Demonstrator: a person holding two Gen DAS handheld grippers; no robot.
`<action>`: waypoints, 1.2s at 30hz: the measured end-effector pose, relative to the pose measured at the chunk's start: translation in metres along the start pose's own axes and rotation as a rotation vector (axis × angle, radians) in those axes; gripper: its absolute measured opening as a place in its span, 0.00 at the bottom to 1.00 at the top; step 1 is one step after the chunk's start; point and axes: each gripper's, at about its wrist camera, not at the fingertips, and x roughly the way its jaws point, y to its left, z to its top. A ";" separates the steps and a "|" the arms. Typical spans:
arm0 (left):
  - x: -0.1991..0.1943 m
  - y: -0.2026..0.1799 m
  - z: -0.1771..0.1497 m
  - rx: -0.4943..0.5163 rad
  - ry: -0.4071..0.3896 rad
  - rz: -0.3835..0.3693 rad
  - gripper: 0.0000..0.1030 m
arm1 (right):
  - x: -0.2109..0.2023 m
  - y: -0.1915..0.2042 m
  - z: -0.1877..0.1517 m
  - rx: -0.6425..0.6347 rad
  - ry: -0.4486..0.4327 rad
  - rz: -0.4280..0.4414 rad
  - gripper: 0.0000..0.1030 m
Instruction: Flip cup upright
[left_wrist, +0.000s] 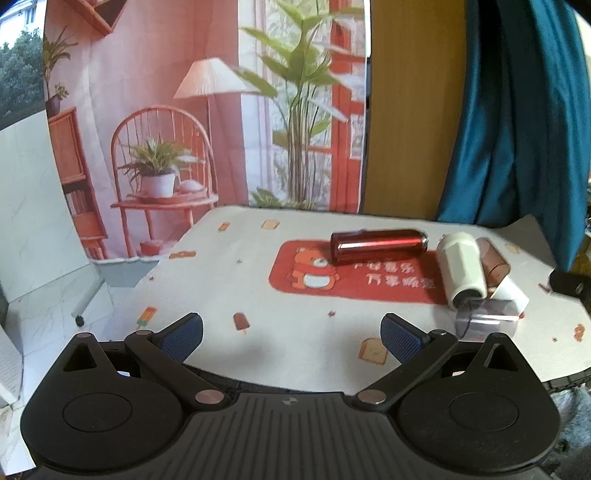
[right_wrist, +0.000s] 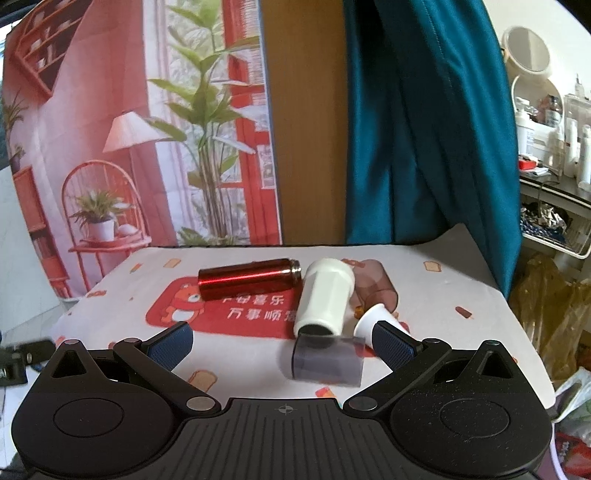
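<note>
Several cups lie on their sides on the table. A shiny red metal cup (left_wrist: 378, 245) (right_wrist: 249, 282) lies across the red bear mat (left_wrist: 332, 273) (right_wrist: 221, 310). A white faceted cup (left_wrist: 461, 269) (right_wrist: 325, 297) lies right of it. A brown translucent cup (left_wrist: 493, 260) (right_wrist: 376, 286) and a small white paper cup (left_wrist: 511, 291) (right_wrist: 376, 319) lie beyond. A clear grey cup (left_wrist: 485, 319) (right_wrist: 325, 360) lies nearest. My left gripper (left_wrist: 291, 338) is open and empty, left of the cups. My right gripper (right_wrist: 282, 345) is open, the grey cup lying between its fingers, untouched.
The table (left_wrist: 258, 295) (right_wrist: 443, 295) has a white cloth with snack prints. A printed room backdrop (left_wrist: 184, 110), a wooden panel (left_wrist: 406, 110) and a teal curtain (right_wrist: 424, 122) stand behind. Shelves with bottles (right_wrist: 554, 118) stand at the right.
</note>
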 end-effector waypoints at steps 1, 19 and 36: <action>0.005 0.001 0.000 0.001 0.012 0.003 1.00 | 0.004 -0.002 0.001 0.007 -0.001 0.003 1.00; 0.120 0.013 0.039 0.061 -0.020 -0.016 1.00 | 0.129 -0.010 0.039 0.076 0.052 -0.022 1.00; 0.304 -0.073 0.131 0.249 -0.075 -0.251 0.90 | 0.190 -0.060 0.037 0.211 0.103 -0.005 1.00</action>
